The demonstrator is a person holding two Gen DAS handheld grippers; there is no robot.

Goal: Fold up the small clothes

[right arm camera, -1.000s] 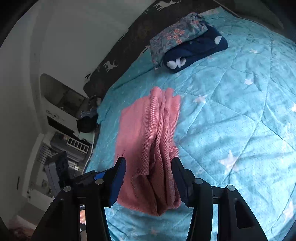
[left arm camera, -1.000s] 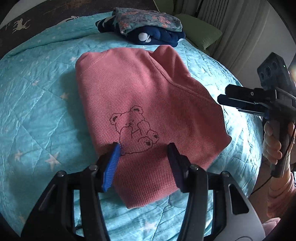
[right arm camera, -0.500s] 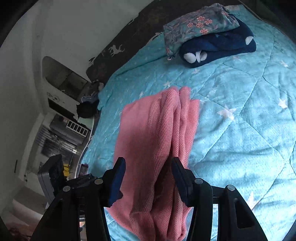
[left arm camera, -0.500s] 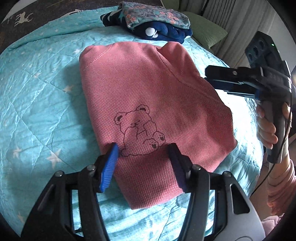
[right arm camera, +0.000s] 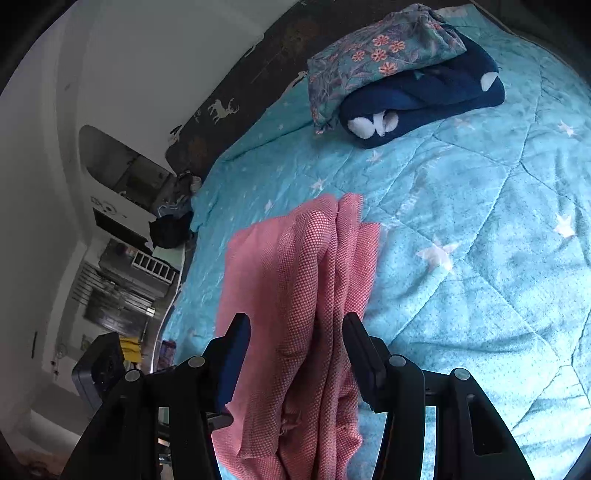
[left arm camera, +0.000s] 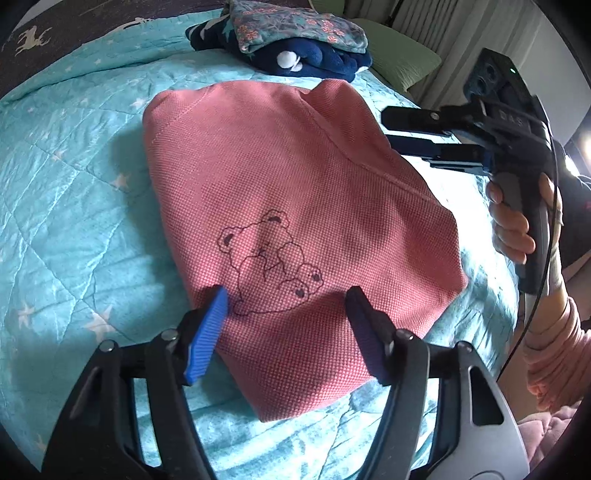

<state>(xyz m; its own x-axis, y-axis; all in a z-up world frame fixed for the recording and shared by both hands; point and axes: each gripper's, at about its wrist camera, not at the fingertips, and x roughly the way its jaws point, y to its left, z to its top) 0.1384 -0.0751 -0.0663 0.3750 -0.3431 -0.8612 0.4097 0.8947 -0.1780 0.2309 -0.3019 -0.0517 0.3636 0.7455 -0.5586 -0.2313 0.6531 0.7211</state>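
Observation:
A pink knit top (left arm camera: 295, 192) with a bear outline lies folded on the teal star quilt (left arm camera: 74, 192). My left gripper (left arm camera: 287, 295) hangs over its near edge. Its jaws are opening, with the bear print showing between them and no cloth pinched. My right gripper (left arm camera: 390, 132), held in a hand (left arm camera: 509, 225), reaches in from the right, turned on its side, at the top's right edge. In the right wrist view the stacked layers of the pink top (right arm camera: 306, 280) run in between the open jaws of the right gripper (right arm camera: 295, 319). I see neither pad pressing on the cloth.
A pile of folded clothes (left arm camera: 295, 40), floral on navy (right arm camera: 424, 103), sits at the far side of the bed beside a green pillow (left arm camera: 399, 62). Curtains (left arm camera: 443, 26) hang behind it. Shelves and clutter (right arm camera: 122, 288) stand past the bed's left edge.
The right gripper has slid in toward the pink top's right edge, and the cloth now reaches deeper between its jaws. The left gripper's jaws have spread wider over the same spot.

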